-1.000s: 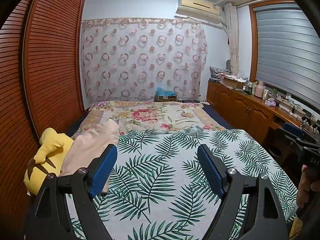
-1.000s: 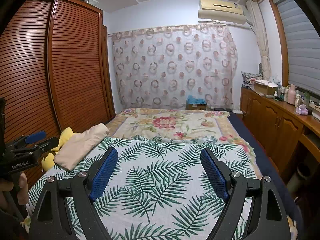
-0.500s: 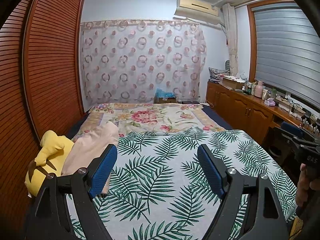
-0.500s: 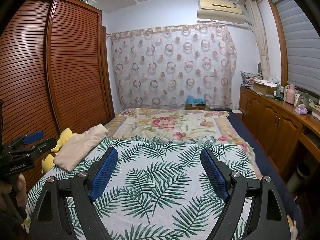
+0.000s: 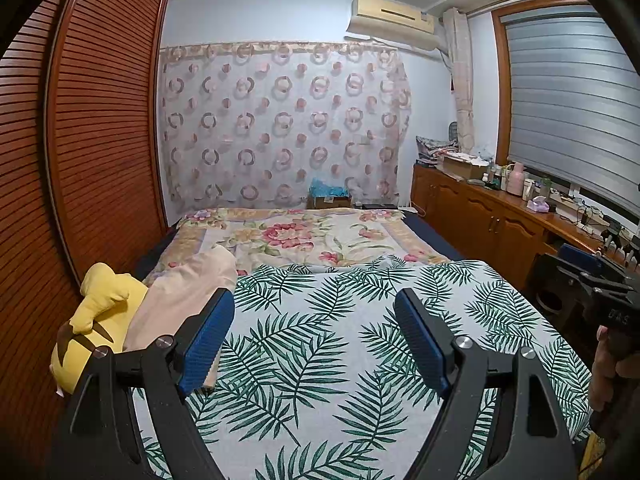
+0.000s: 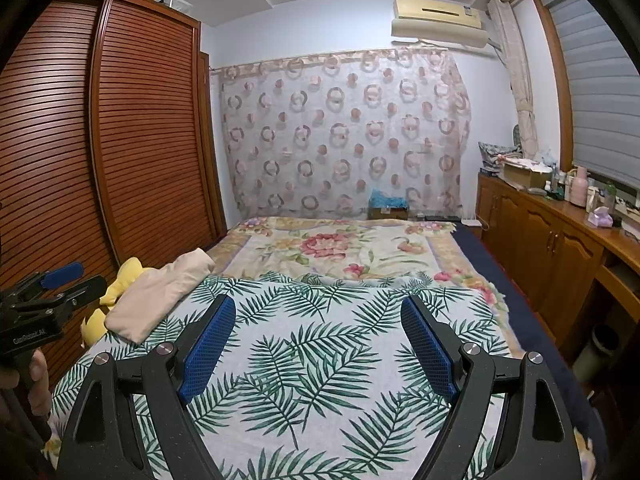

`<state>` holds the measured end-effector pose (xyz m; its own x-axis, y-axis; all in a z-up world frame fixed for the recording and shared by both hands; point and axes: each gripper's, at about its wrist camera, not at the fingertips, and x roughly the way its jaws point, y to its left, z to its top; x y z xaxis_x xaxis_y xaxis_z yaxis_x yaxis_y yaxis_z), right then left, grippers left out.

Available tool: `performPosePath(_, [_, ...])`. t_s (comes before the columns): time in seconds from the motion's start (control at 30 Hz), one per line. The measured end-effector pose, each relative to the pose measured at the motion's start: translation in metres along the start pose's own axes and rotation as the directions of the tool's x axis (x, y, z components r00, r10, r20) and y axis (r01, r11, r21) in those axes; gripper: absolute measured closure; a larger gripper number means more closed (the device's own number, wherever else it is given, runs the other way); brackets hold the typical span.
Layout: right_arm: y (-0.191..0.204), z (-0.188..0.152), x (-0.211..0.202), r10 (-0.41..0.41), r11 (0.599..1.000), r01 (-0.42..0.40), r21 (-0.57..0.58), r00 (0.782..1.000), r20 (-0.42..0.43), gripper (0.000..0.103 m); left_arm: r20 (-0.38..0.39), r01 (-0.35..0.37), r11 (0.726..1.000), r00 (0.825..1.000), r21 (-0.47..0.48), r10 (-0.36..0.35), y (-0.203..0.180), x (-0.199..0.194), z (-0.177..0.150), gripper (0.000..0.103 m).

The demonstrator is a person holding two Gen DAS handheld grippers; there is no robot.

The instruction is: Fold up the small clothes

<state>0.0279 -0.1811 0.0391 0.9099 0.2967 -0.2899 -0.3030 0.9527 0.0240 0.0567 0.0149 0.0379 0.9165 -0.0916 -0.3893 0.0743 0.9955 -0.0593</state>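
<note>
A folded beige garment (image 5: 188, 296) lies on the left side of the bed, on the palm-leaf sheet (image 5: 320, 360), leaning against a yellow plush toy (image 5: 96, 320). My left gripper (image 5: 314, 340) hovers open over the sheet, and its left pad is just in front of the garment. Nothing sits between its fingers. The right wrist view shows the same garment (image 6: 160, 292) off to the left. My right gripper (image 6: 316, 344) is open and empty above the middle of the sheet (image 6: 320, 380). Each gripper also shows at the edge of the other's view, held by a hand: right gripper (image 5: 576, 268), left gripper (image 6: 76, 278).
A slatted wooden wardrobe (image 6: 100, 160) runs along the left of the bed. A floral blanket (image 5: 304, 236) covers the far half. Wooden cabinets (image 6: 560, 248) with bottles and boxes on top line the right wall. A patterned curtain (image 5: 280, 120) hangs behind the bed.
</note>
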Motion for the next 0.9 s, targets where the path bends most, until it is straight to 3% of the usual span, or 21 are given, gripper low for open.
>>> performPosePath(0.9, [0.0005,0.0002,-0.003,0.01,1.0,-0.01,0.001,1.0,-0.003,0.017,0.006,-0.001,1.0,1.0,0.004,0.001,-0.0004,-0.0009,-0.0012,0.02])
